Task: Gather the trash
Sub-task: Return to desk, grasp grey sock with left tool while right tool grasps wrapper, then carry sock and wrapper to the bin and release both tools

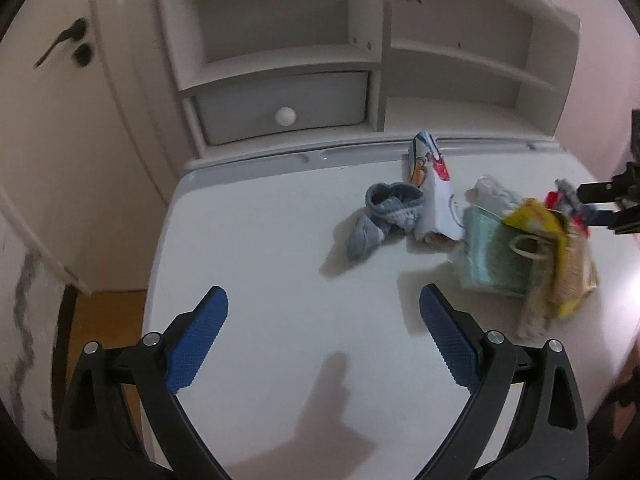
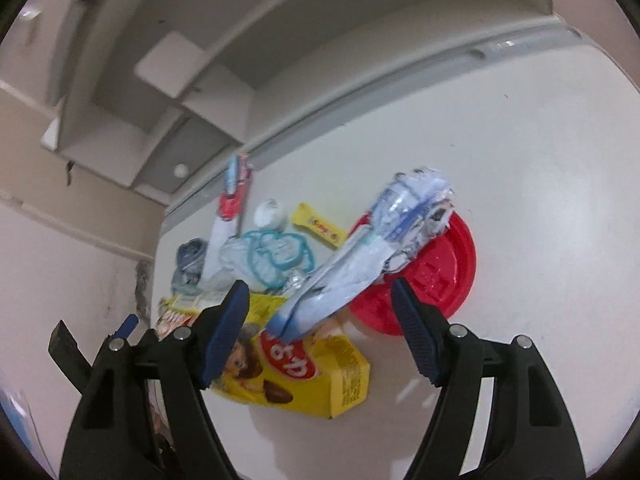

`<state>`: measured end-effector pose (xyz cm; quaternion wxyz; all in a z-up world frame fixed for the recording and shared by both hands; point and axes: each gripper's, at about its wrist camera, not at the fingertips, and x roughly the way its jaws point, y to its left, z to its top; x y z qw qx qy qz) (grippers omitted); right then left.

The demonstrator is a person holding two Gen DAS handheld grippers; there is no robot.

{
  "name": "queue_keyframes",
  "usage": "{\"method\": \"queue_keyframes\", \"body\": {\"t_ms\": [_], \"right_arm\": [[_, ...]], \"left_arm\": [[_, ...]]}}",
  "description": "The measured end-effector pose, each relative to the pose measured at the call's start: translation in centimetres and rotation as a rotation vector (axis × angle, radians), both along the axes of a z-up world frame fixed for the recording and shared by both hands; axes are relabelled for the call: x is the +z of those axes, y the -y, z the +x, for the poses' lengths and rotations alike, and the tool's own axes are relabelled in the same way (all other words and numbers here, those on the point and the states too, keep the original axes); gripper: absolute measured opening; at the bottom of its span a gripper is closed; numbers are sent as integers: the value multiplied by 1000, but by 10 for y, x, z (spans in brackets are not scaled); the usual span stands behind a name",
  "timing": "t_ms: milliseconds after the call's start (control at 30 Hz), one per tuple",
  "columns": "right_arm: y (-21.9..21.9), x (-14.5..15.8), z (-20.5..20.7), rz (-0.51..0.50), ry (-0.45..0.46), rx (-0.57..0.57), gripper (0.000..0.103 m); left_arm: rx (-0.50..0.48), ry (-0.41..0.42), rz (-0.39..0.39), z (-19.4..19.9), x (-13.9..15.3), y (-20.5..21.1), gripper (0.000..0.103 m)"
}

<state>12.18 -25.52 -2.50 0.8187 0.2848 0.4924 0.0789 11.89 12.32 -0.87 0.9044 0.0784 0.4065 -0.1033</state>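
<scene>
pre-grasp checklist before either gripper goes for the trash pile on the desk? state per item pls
1. Left gripper jaws open, nothing between them: ok.
2. Right gripper jaws open, nothing gripped: ok.
3. Crumpled white-blue wrapper lies in front of the right gripper, propped on the red lid: ok.
4. Yellow box lies flat under the wrapper's lower end: ok.
5. Sock lies apart from the left gripper, unobstructed: ok.
6. Bin or bag to collect into: cannot tell, none in view.
</scene>
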Motion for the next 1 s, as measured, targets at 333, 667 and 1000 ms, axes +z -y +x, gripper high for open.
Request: {"method": "queue_keyframes", "body": {"t_ms": [333,667,1000], "right_arm": [[4,13,-7,41,59,17,16],[8,33,-42,-4,126,105,16],[67,56,-121,-126,263,42,16]], "left_arm": [[-80,-58,37,55,-13,16,60],[-152,-117,9,54,-20,34,12],[-55,-5,-28,10,42,39,1]]}}
